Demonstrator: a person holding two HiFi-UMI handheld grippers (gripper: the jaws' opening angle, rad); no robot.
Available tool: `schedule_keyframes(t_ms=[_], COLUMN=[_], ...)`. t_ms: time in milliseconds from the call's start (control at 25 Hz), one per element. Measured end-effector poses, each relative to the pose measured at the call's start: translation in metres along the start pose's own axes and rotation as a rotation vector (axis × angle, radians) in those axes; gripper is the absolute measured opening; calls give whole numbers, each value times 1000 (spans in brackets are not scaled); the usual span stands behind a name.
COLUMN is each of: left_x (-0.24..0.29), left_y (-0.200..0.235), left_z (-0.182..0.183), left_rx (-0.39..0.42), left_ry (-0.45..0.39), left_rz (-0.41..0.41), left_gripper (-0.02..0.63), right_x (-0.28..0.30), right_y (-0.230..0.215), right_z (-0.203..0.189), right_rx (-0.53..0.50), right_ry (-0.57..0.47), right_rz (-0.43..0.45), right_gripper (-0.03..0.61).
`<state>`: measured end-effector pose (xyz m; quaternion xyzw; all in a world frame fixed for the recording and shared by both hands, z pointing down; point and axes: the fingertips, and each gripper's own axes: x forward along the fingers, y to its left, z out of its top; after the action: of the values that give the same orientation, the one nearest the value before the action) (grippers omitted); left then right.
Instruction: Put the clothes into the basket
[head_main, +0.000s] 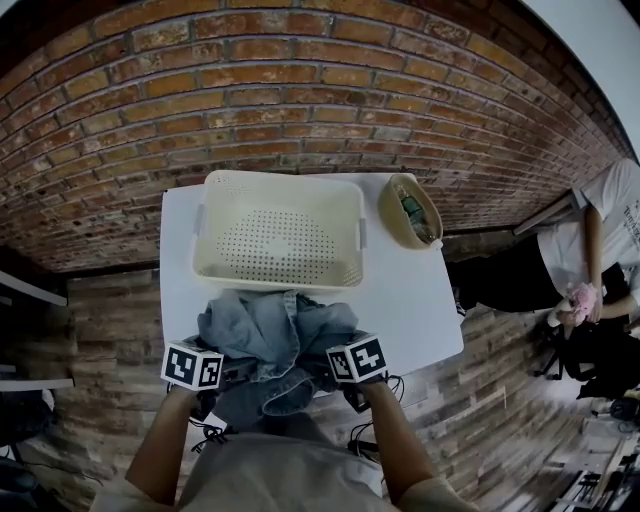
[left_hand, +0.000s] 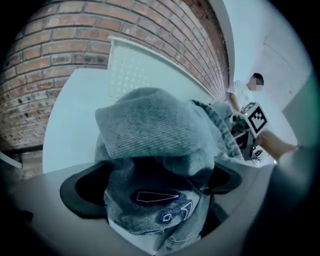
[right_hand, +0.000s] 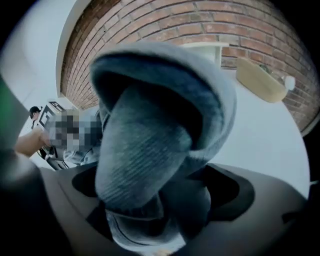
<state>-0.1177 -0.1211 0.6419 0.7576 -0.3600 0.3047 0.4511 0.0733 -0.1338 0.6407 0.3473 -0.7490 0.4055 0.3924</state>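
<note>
**Denim bunched at the near edge, gripped from both sides**

The crumpled blue denim garment (head_main: 272, 335) is seen bunched at the near edge of the white worktop (head_main: 410, 290), just before the cream perforated plastic basket (head_main: 280, 180). Folds of it are clamped by the left gripper (left_hand: 155, 192) and the right gripper (right_hand: 160, 200), whose jaw tips are buried in cloth. The contents of the tan oval bowl (head_main: 396, 228) at the far right corner cannot be made out.
</note>
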Motion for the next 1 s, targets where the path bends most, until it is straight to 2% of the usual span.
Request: schedule_keyframes(t_ms=[160,400,640,880,1000], left_x=[8,22,30,37,37], left_y=[-3,-21,-44,-66,-73], left_z=[-3,2,11,17,19], left_rx=[-26,65,107,125,125], left_ry=[49,88,35,24,8], left_rz=[-78,-127,-257,-364,-418], left_gripper=[589,589,584,577,543], right_x=[8,16,17,20,18], right_y=[3,10,17,32,39], right_z=[-3,-5,-2,1,3], right_rx=[26,42,3,-68,-90], right_ry=[53,40,24,24,19], right_rz=[100,189,230,301,330], right_gripper=[579,577,572,509,467])
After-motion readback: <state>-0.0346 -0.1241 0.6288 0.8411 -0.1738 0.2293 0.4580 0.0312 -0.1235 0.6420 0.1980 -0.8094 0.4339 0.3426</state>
